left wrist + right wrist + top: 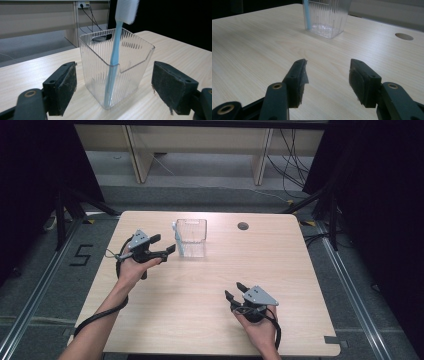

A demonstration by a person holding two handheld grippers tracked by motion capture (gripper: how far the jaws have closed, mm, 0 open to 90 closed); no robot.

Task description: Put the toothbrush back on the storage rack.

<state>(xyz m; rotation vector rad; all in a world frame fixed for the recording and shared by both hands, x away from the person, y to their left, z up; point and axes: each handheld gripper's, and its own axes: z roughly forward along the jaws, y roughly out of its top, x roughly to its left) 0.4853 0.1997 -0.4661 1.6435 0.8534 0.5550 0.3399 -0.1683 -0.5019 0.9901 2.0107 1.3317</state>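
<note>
A clear ribbed plastic cup [116, 68] stands upright on the far half of the table [200, 290], a little left of its middle. Inside it a light blue toothbrush [113, 57] leans against one wall, handle down on the cup's floor, its white bristle head sticking out above the rim. In the high view the cup [191, 238] sits alone, with bare wood all round it.

The left tongs [164, 246] lie just beside the cup on its left, pointing at it. Their jaws stand wide apart; in the left gripper view the two black pads flank the cup at a distance, touching neither the cup nor the brush. Nothing is between the pads [62, 85] but open table in front of the cup.

The right tongs [234, 290] rest well apart from the cup, near the front right part of the table, held in the person's right hand [260, 330]. Their jaws are also spread and hold nothing; in the right gripper view they frame bare wood, with the cup [325, 17] farther off beyond them.

A round cable hole [243, 226] is cut into the table to the right of the cup, near the far edge. Past the table lie grey floor, pale furniture legs and loose cables [292, 165]. Nothing stands between either pair of tongs and the cup.
</note>
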